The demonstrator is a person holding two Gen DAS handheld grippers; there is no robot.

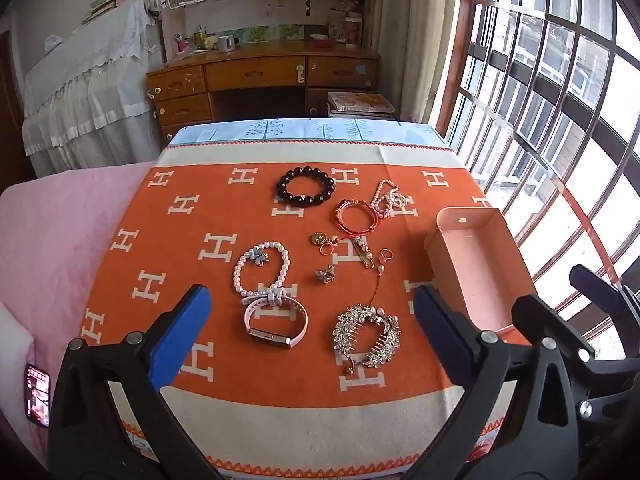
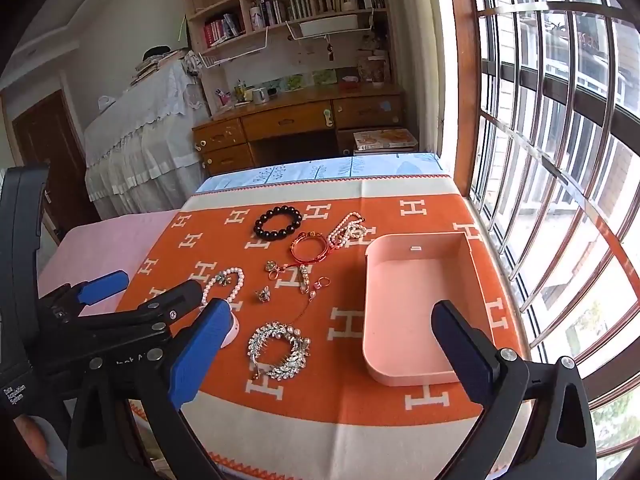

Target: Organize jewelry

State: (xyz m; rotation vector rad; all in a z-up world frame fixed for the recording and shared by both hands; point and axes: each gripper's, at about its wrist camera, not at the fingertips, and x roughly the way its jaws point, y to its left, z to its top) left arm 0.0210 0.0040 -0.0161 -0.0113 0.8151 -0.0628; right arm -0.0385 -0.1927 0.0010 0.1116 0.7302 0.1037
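Observation:
Jewelry lies on an orange cloth (image 1: 192, 184) with white H marks. I see a black bead bracelet (image 1: 305, 186), a red cord bracelet (image 1: 357, 216), a pearl bracelet with a blue flower (image 1: 262, 266), a pink watch band (image 1: 276, 322) and a silver crystal hair comb (image 1: 368, 334). An empty pink box (image 1: 476, 268) stands at the right, also in the right wrist view (image 2: 416, 308). My left gripper (image 1: 312, 320) is open above the watch band and comb. My right gripper (image 2: 332, 344) is open, hovering between the comb (image 2: 280, 350) and the box.
Small rings, a brooch and a pin (image 1: 352, 250) lie mid-cloth, with a pearl and pink bead tangle (image 1: 390, 198) beyond. A barred window (image 1: 560, 120) runs along the right. A phone (image 1: 38, 394) lies on the pink bedding at left. A wooden desk (image 1: 264, 76) stands beyond.

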